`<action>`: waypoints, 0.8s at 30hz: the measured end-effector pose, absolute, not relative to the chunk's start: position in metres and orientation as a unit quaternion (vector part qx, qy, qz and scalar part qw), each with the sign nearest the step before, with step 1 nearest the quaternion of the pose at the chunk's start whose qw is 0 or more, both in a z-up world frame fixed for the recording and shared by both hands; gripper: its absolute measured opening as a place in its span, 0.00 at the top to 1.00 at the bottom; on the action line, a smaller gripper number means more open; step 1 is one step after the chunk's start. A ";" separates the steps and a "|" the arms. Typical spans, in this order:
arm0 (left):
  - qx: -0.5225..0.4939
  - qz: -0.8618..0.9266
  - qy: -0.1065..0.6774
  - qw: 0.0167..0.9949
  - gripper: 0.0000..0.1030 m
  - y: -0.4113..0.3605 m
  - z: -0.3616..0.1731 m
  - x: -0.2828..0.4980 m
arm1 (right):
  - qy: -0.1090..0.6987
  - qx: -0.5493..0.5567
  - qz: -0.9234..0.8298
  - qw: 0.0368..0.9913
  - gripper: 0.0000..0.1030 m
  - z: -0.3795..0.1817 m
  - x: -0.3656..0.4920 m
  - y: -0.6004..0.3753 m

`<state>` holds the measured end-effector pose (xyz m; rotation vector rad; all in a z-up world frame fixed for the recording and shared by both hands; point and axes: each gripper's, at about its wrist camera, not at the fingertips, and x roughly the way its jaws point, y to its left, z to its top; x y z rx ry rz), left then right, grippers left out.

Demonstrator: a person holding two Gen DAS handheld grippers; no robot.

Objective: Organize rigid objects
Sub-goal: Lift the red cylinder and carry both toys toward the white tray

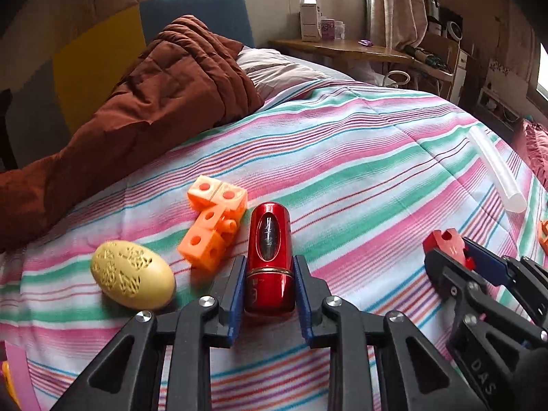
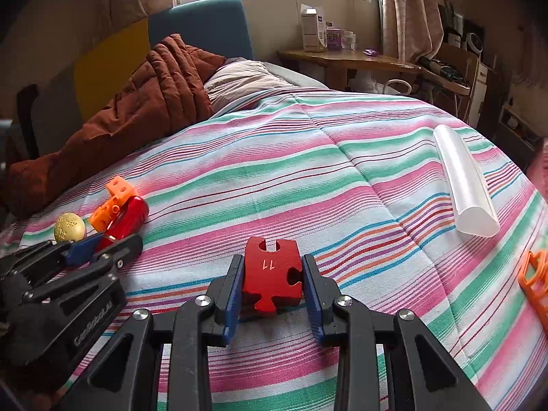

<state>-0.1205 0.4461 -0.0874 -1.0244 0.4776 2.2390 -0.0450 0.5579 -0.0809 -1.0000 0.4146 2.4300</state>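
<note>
The left gripper [image 1: 270,274] has its blue pads [image 1: 236,287] against both sides of one glossy red cylinder [image 1: 270,253], clamped on its lower end as it lies lengthwise on the striped bedspread [image 1: 359,157], toward the near left part of the bed. The right gripper [image 2: 272,274] grips one flat red puzzle piece [image 2: 272,274] marked "11", its pads [image 2: 234,291] pressed to the piece's left and right edges, low over the bedspread near its front edge. Just left of the cylinder lies one cluster of orange linked cubes [image 1: 214,226], touching or nearly touching it, and beyond that, nearer the left edge, one yellow patterned egg [image 1: 132,274]. One translucent white tube [image 2: 465,185] lies well apart toward the right edge, and one orange openwork piece [image 2: 534,281] shows partly at the far right edge. Both grippers point forward and downward, side by side, the left one's black linkage visible in the right wrist view. A rumpled brown quilt [image 1: 154,102] lies along the far left edge.
</note>
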 end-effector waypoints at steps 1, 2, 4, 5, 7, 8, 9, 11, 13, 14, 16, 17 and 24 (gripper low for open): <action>-0.393 0.848 0.171 0.313 0.75 0.440 -0.087 -0.118 | 0.150 -0.366 0.887 0.239 0.68 -0.081 -0.045 0.558; -0.397 0.847 0.165 0.313 0.75 0.433 -0.086 -0.116 | 0.149 -0.366 0.887 0.239 0.68 -0.080 -0.045 0.557; -0.403 0.846 0.154 0.311 0.75 0.421 -0.086 -0.110 | 0.148 -0.366 0.887 0.240 0.68 -0.080 -0.045 0.558; -0.405 0.846 0.153 0.311 0.75 0.417 -0.086 -0.107 | 0.147 -0.367 0.887 0.241 0.68 -0.080 -0.045 0.557; -0.411 0.843 0.148 0.313 0.75 0.407 -0.086 -0.100 | 0.141 -0.369 0.886 0.245 0.68 -0.080 -0.046 0.555; -0.415 0.841 0.145 0.315 0.75 0.404 -0.086 -0.096 | 0.138 -0.370 0.885 0.246 0.68 -0.080 -0.047 0.554; -0.419 0.838 0.142 0.318 0.75 0.399 -0.086 -0.093 | 0.135 -0.371 0.885 0.248 0.68 -0.080 -0.047 0.554; -0.423 0.833 0.147 0.326 0.75 0.393 -0.085 -0.084 | 0.128 -0.373 0.884 0.252 0.68 -0.080 -0.048 0.552; -0.420 0.831 0.160 0.328 0.75 0.388 -0.085 -0.077 | 0.121 -0.375 0.882 0.259 0.68 -0.079 -0.048 0.551; -0.420 0.831 0.162 0.327 0.75 0.385 -0.084 -0.073 | 0.118 -0.376 0.881 0.262 0.68 -0.079 -0.048 0.550; -0.425 0.832 0.150 0.324 0.75 0.376 -0.082 -0.067 | 0.117 -0.375 0.880 0.266 0.68 -0.078 -0.047 0.549; -0.429 0.832 0.142 0.322 0.75 0.371 -0.082 -0.066 | 0.117 -0.371 0.881 0.267 0.68 -0.076 -0.045 0.548; -0.450 0.823 0.082 0.338 0.75 0.329 -0.072 -0.043 | 0.083 -0.355 0.896 0.254 0.68 -0.068 -0.038 0.528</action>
